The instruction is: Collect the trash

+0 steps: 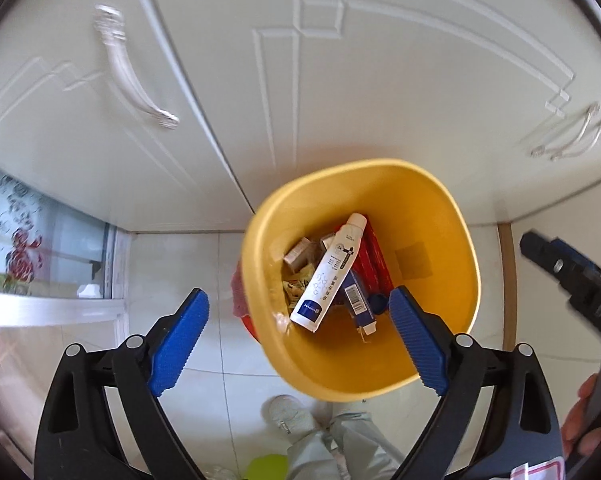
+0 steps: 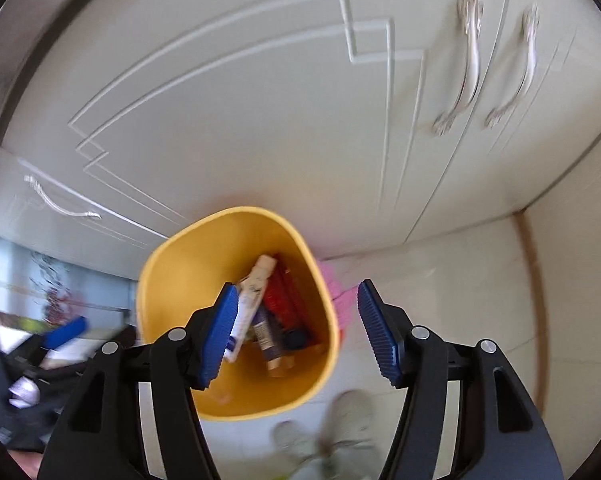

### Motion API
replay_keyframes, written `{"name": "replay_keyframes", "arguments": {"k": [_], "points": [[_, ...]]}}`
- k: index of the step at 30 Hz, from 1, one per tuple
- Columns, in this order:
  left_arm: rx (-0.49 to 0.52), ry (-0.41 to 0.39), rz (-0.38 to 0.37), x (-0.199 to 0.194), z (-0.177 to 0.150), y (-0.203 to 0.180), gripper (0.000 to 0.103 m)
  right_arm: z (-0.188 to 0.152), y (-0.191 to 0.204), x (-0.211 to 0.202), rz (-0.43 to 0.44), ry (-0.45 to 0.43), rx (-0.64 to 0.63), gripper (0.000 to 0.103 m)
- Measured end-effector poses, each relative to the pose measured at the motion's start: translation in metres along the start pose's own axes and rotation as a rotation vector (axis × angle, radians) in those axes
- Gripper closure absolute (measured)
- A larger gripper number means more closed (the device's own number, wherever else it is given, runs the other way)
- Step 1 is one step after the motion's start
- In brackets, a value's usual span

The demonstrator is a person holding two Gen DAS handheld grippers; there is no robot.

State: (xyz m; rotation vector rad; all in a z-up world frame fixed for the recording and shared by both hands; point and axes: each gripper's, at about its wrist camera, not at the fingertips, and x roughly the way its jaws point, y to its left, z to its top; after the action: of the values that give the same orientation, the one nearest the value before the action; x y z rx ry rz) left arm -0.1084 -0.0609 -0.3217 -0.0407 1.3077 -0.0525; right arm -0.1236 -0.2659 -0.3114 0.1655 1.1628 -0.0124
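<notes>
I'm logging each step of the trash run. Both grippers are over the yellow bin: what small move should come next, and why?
Probably lift both away to look for more trash. The left gripper and right gripper are open with nothing between their pads, and the white tube and boxes already lie inside the yellow bin.

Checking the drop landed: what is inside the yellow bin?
Inside the yellow bin: a white tube lying on top, a red box, a blue carton and small wrappers. Whatever lies beneath them is covered.
</notes>
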Motion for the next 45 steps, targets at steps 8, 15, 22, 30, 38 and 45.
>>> {"name": "replay_keyframes", "arguments": {"k": [8, 15, 22, 30, 38, 45], "points": [[-0.096, -0.083, 0.015, -0.049, -0.01, 0.008, 0.008, -0.009, 0.016, -0.025, -0.051, 0.029, -0.079, 0.04], [-0.123, -0.109, -0.004, -0.086, -0.026, 0.011, 0.006, -0.02, 0.029, -0.055, -0.051, 0.024, -0.12, 0.04], [-0.129, -0.115, 0.01, -0.104, -0.035, 0.011, 0.006, -0.026, 0.037, -0.071, -0.053, 0.023, -0.176, 0.04], [-0.113, -0.115, 0.034, -0.11, -0.037, 0.006, 0.005, -0.027, 0.034, -0.075, -0.046, 0.042, -0.179, 0.04], [-0.111, -0.111, 0.029, -0.112, -0.037, 0.003, 0.005, -0.029, 0.036, -0.075, -0.05, 0.047, -0.178, 0.04], [-0.121, -0.11, 0.031, -0.112, -0.034, 0.005, 0.005, -0.027, 0.039, -0.076, -0.045, 0.044, -0.187, 0.039]]}}
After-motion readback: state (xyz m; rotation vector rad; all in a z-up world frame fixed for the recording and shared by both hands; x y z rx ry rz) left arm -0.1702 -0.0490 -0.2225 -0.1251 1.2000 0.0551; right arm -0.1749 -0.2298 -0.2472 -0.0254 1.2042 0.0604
